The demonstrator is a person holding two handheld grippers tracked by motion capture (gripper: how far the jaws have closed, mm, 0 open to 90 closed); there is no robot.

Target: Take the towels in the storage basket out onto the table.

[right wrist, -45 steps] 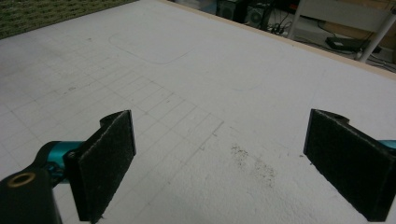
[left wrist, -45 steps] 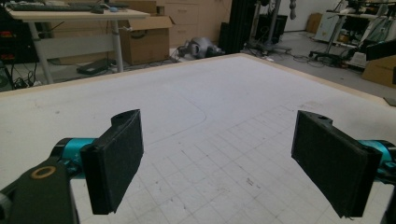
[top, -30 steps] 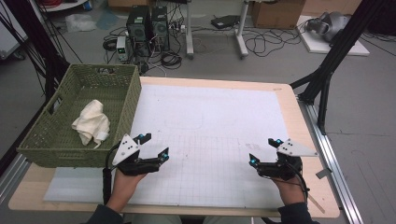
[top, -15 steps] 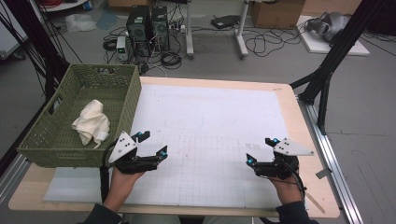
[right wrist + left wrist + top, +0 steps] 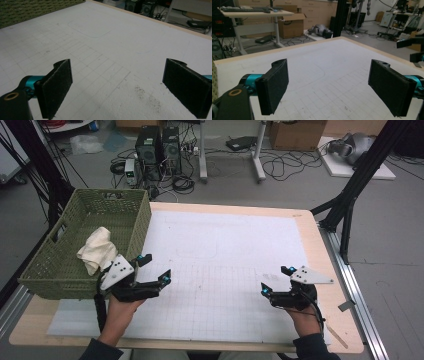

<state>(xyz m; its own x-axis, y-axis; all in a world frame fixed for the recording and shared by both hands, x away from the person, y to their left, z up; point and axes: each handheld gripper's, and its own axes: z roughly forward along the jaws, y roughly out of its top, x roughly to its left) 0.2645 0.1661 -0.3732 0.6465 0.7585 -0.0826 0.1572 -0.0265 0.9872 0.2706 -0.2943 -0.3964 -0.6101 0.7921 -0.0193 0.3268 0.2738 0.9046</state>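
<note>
Worktop (image 5: 310, 240) with white gridded mat (image 5: 225, 250) under both tools. Green woven basket (image 5: 60, 270) just left of the left hand-held gripper (image 5: 154, 270), its near wall beside the grey plate. Cream cloth (image 5: 96, 250) lies bunched inside the basket, behind and left of that gripper, apart from it. Left hand-held gripper: jaws spread wide, nothing between, low over the mat. Right hand-held gripper (image 5: 275, 281): jaws spread, nothing held, well apart from the basket, mat beneath
</note>
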